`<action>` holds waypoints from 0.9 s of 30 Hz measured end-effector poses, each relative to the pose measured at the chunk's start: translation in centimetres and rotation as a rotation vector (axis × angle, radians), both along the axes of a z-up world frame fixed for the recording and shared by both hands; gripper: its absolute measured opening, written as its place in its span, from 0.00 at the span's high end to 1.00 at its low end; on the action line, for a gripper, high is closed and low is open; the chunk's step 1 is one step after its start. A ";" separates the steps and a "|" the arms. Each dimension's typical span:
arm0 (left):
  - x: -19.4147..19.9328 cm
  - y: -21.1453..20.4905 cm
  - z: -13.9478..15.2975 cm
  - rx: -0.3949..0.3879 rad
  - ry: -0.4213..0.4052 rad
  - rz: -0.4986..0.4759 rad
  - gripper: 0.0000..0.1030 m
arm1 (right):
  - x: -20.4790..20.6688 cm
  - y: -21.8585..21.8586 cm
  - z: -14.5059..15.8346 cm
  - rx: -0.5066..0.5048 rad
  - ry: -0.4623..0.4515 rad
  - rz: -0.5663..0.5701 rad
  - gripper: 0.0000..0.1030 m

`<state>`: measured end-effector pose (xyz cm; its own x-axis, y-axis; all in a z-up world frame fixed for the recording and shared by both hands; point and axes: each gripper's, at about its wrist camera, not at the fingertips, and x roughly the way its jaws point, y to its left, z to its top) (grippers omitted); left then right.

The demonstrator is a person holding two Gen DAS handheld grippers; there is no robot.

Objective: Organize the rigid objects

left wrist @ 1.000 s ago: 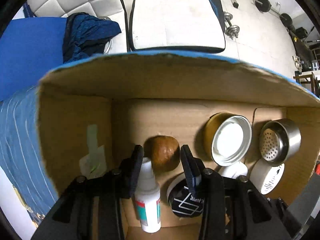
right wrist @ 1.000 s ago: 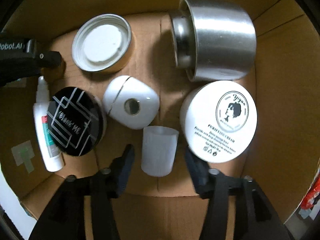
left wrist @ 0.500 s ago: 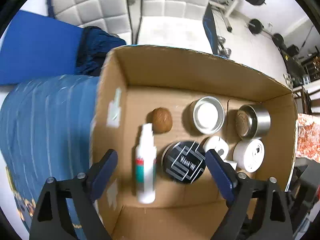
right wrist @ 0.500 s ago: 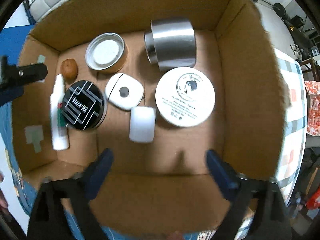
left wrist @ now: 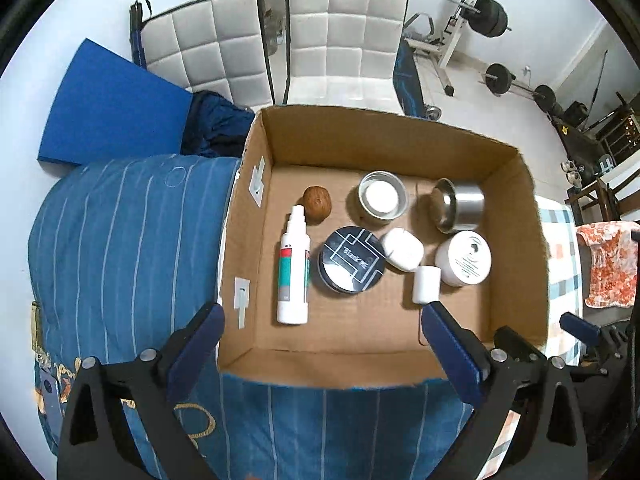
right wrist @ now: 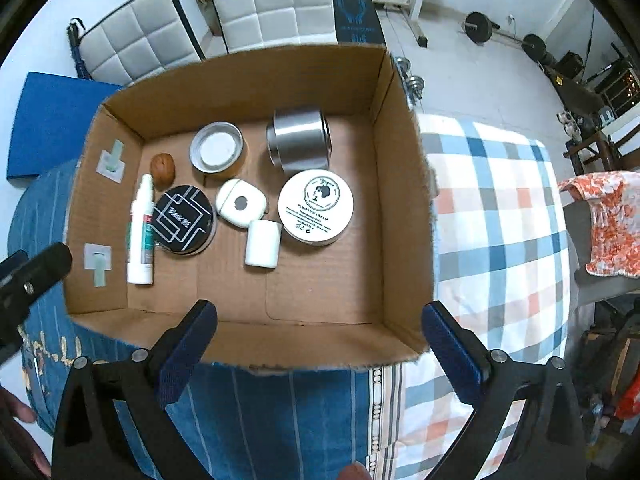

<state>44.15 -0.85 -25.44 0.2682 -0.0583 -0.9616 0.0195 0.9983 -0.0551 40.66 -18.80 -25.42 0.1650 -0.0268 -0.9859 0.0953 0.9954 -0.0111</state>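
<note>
An open cardboard box [left wrist: 520, 240] [right wrist: 400, 184] sits on a bed. Inside lie a white spray bottle [left wrist: 294, 270] [right wrist: 141, 232], a brown nut-like ball [left wrist: 317, 199] [right wrist: 162, 168], a black round tin [left wrist: 352, 258] [right wrist: 183, 219], a white-lidded tin [left wrist: 382, 197] [right wrist: 216, 151], a steel cup [left wrist: 458, 205] [right wrist: 299, 139] on its side, a white cream jar [left wrist: 464, 258] [right wrist: 316, 206], a white case [left wrist: 402, 243] [right wrist: 241, 202] and a small white cap [left wrist: 426, 284] [right wrist: 262, 243]. My left gripper [left wrist: 320, 340] and right gripper [right wrist: 318, 334] are wide open and empty, high above the box's near edge.
A blue striped bedspread [left wrist: 120, 232] lies left of the box, a checked cloth [right wrist: 500, 216] right of it. White padded chairs [left wrist: 344, 32], a blue pad [left wrist: 112, 108] and gym weights [left wrist: 492, 16] stand behind. An orange floral cloth [right wrist: 612, 220] hangs at the right.
Both grippers have risen out of the box and opened wide. The left let go of the spray bottle, the right left the white cap; both lie on the box floor.
</note>
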 end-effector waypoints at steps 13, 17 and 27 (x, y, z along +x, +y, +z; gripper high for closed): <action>-6.0 -1.3 6.1 -0.025 -0.130 0.009 0.02 | -5.7 -1.8 8.0 0.052 -0.138 -0.012 0.00; -8.9 -1.8 9.3 0.003 -0.191 -0.010 0.02 | -9.1 -2.7 11.9 0.061 -0.203 -0.021 0.00; -15.8 -2.3 17.1 -0.015 -0.292 -0.018 0.02 | -17.8 -2.8 20.0 0.048 -0.306 0.014 0.00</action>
<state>28.35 -3.10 -8.31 0.5324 -0.0794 -0.8427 0.0548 0.9967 -0.0593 22.82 -21.56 -5.42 0.4547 0.0229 -0.8904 0.0730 0.9953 0.0629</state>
